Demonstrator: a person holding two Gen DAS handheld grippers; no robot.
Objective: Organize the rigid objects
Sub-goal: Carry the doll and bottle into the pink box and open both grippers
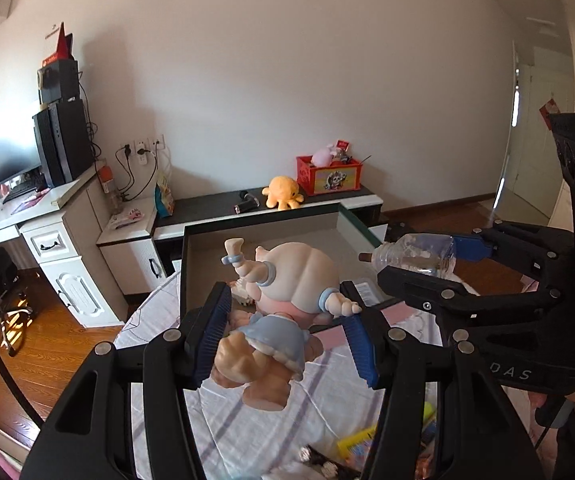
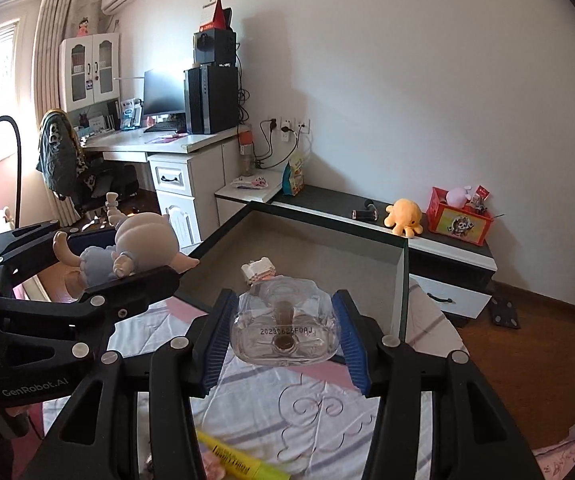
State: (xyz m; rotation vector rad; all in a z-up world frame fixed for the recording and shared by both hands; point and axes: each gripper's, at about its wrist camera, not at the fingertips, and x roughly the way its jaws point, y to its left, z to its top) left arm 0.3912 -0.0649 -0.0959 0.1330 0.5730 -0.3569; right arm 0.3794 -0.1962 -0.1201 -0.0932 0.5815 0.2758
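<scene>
Between left claw pads, doll

The left gripper held a doll figurine between its blue pads, head toward the camera and legs pointing away. Beyond it lay an open grey box on a striped bedsheet. At the right, the right gripper clasped a clear glass bottle lying sideways. Farther off, a low cabinet carried an orange plush octopus and a red crate.
</scene>
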